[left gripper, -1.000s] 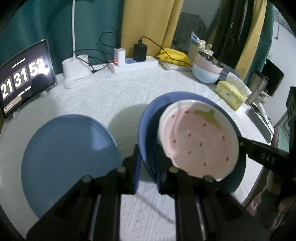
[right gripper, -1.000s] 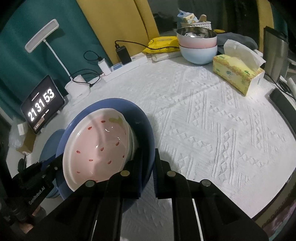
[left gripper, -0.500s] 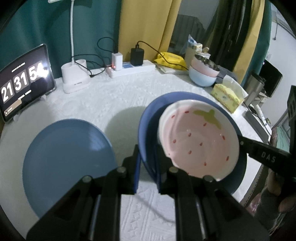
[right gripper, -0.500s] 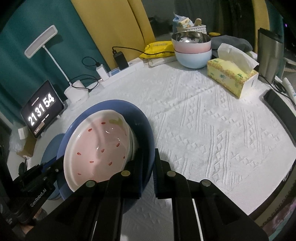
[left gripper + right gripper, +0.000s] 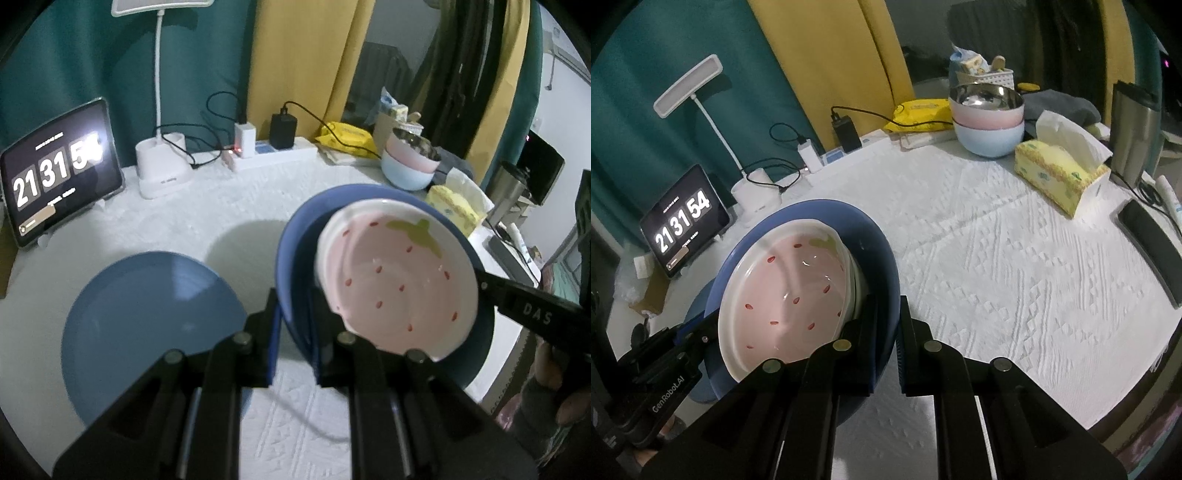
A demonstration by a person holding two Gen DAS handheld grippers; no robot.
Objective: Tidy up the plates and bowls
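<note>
You held both hand-held grippers angled down toward the table (image 5: 1015, 258), one on each side of the same load. Your left hand-held gripper (image 5: 295, 314) was clamped on the left rim of the blue plate (image 5: 295, 240), jaws drawn narrow with the rim pinched between them. Your right hand-held gripper (image 5: 888, 321) gripped the opposite rim of that plate (image 5: 879, 251) in the same way, and its finger showed in the left wrist view as a dark bar reaching in from the right. Part of your right hand (image 5: 554, 380) appeared at the lower right there, though the view is too dim to tell how it was wrapped.

The blue plate was lifted off the table and tilted, casting a shadow on the white cloth. Inside it lay the pink strawberry-patterned bowl (image 5: 399, 280), leaning against the plate's inner face. A second blue plate (image 5: 147, 332) lay flat near the table's near left edge. Two stacked bowls (image 5: 988, 122), pink over pale blue with a metal one inside, stood at the far right edge beside the tissue box (image 5: 1060, 177). The clock tablet (image 5: 683, 221) leaned at the far left edge.
</note>
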